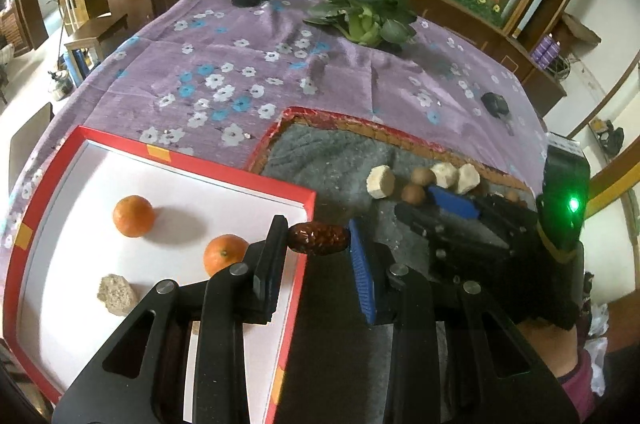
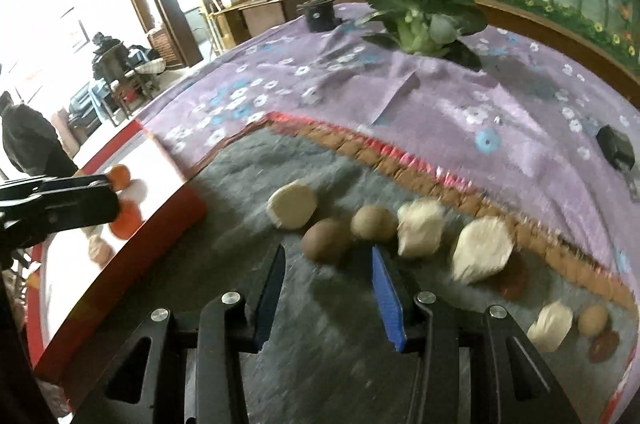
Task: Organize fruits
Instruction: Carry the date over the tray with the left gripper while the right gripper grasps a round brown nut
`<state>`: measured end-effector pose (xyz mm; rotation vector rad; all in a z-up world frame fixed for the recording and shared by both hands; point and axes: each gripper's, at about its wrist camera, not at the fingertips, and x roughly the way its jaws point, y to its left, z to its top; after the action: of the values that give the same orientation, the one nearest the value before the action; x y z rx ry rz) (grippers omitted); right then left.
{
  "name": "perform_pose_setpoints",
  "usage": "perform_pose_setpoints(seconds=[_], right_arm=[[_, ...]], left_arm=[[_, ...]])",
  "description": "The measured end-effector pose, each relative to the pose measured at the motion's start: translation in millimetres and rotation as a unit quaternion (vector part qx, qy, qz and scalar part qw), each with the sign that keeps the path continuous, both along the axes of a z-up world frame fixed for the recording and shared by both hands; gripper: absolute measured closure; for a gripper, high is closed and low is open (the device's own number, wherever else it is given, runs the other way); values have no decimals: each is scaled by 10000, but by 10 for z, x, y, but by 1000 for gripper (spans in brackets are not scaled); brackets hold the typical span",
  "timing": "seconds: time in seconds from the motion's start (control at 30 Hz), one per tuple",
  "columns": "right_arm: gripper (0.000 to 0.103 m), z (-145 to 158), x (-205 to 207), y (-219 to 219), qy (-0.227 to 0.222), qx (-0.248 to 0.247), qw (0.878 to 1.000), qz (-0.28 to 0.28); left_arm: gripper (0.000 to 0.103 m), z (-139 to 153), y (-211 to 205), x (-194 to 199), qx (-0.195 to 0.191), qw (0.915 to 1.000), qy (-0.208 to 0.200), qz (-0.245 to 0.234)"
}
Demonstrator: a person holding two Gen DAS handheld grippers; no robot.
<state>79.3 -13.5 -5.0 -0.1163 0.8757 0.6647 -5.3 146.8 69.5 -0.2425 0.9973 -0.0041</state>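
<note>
The left claw (image 1: 318, 238) is pinched on a dark red date (image 1: 318, 238), holding it end to end between the black pad and the blue one, right above the near corner of the red-rimmed white tray (image 1: 192, 164). In that tray lie two oranges (image 1: 133, 215), one farther back and one (image 1: 224, 254) just beside the claw's black finger, and near them a rough tan chunk (image 1: 116, 294).

The right claw (image 2: 326, 256) hangs over the grey mat (image 2: 240, 176), its blue pads a moderate way apart with nothing between them. Just ahead of its tips sit two round brown fruits (image 2: 326, 238), side by side and nearly touching, with pale cut white pieces (image 2: 292, 204) either side of them. Farther right on the mat lie another white piece (image 2: 550, 326), a small brown fruit (image 2: 594, 320) and a reddish date (image 2: 604, 344).

Both tray and mat rest on the surface, which is covered by a purple flowered cloth (image 1: 240, 64), with a leafy green plant (image 1: 360, 8) at its far side.
</note>
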Motion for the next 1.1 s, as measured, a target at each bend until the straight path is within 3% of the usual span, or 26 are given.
perform_pose_setpoints(seconds=[0.07, 0.2, 0.37, 0.67, 0.87, 1.1], right_arm=[[59, -6, 15, 36, -28, -62, 10000, 9], [78, -6, -39, 78, -258, -436, 9987, -13], [79, 70, -193, -72, -193, -158, 9997, -83], [79, 274, -872, -188, -313, 296, 9991, -21], [79, 412, -1218, -85, -328, 657, 9970, 241], [79, 482, -1440, 230, -373, 672, 9952, 601]], left_arm=[[73, -20, 10, -2, -37, 10000, 28, -12], [73, -65, 8, -24, -57, 10000, 80, 3], [73, -30, -27, -105, -26, 10000, 25, -7], [73, 97, 87, -391, -155, 9996, -129, 177], [73, 134, 308, -641, -242, 9986, -140, 454], [73, 112, 608, -911, -171, 9966, -166, 783]])
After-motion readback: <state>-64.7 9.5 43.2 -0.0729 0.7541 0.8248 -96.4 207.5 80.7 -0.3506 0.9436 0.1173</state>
